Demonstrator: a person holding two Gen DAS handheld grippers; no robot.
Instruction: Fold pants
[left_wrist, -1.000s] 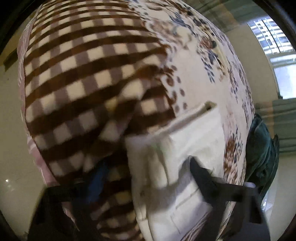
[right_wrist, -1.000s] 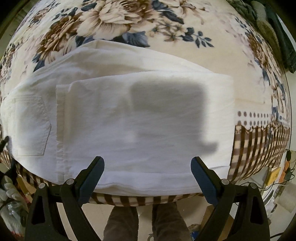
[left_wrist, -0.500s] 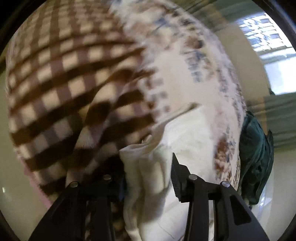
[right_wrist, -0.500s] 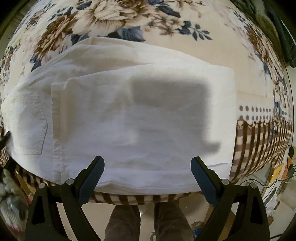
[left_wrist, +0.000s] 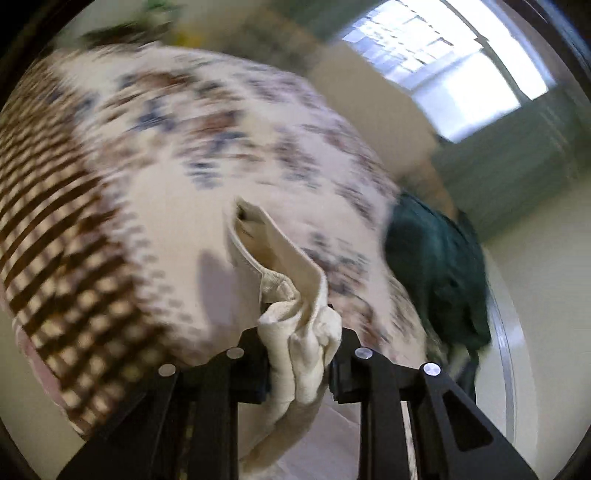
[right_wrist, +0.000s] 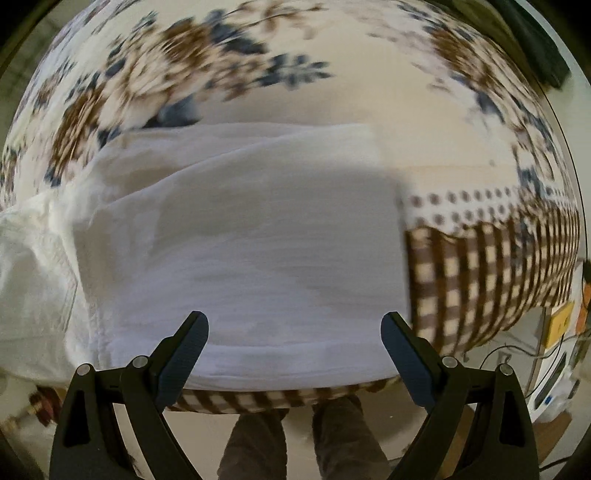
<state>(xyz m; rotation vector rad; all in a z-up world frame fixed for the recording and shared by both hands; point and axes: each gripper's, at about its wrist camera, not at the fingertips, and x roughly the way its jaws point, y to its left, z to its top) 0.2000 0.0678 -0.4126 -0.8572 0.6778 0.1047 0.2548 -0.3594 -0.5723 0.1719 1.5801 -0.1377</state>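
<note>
One pair of white cotton pants (right_wrist: 243, 251) lies folded on the bed w/ the floral and brown-check blanket (right_wrist: 332, 110). Its near edge runs along the bed's near edge, just beyond my right tool (right_wrist: 293, 341); its right edge stops short of the check border, w/ bare blanket to the right and far side.

My left tool (left_wrist: 297, 360) is clamped on a bunched corner of the pants (left_wrist: 295, 325), lifted off the blanket (left_wrist: 166, 221). A dark green cloth heap (left_wrist: 436, 266) sits at the bed's right end in that view, near but apart.

Right tool is spread wide, gripping nothing, over the near edge.

Vs 1 s ago: left tool was open around the flat pocket end, now it's pinched shut and raised. The pants' left side is rumpled, no longer flat.

Count: 1 pants, 2 tools, 1 green heap. Both views motion-blurred.
</note>
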